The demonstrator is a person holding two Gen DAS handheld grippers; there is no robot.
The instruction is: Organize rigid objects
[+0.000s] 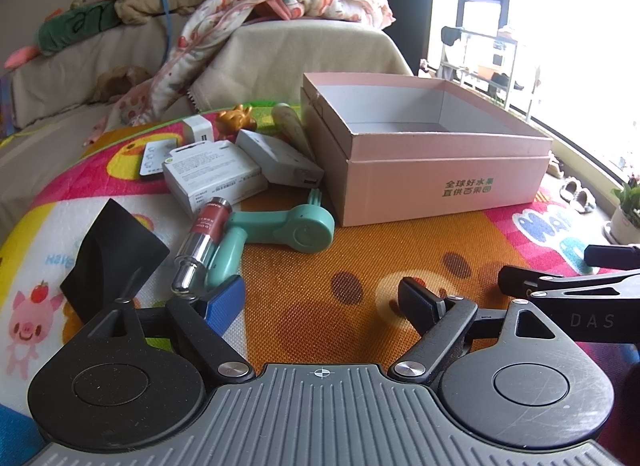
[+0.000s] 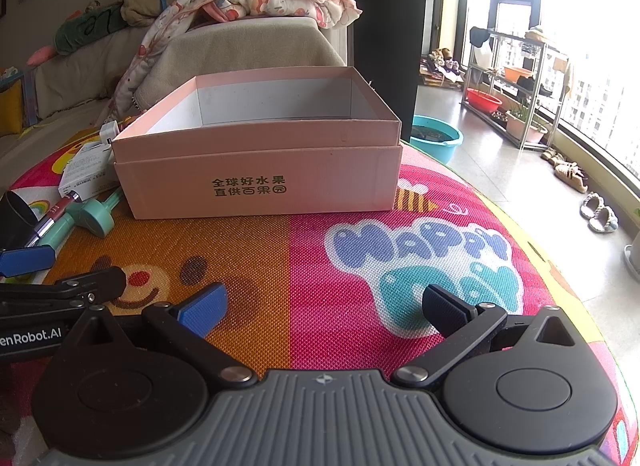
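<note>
While both grippers hovered low over the play mat (image 2: 328,234), the left gripper (image 1: 324,302) and right gripper (image 2: 324,306) each had jaws spread wide, holding nothing. The pink box (image 2: 264,181) sat open-topped on the mat, its visible inside bare. Just left of the box lay a mint green tool (image 1: 280,225), a red-and-silver cylinder (image 1: 202,242), white cartons (image 1: 212,177) and a black cone (image 1: 112,254).

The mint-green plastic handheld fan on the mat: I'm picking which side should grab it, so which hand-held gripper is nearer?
Left. The left hand-held gripper sits open just short of the mint-green plastic handheld fan; the right hand-held gripper is farther right, facing the pink cardboard box.
</note>
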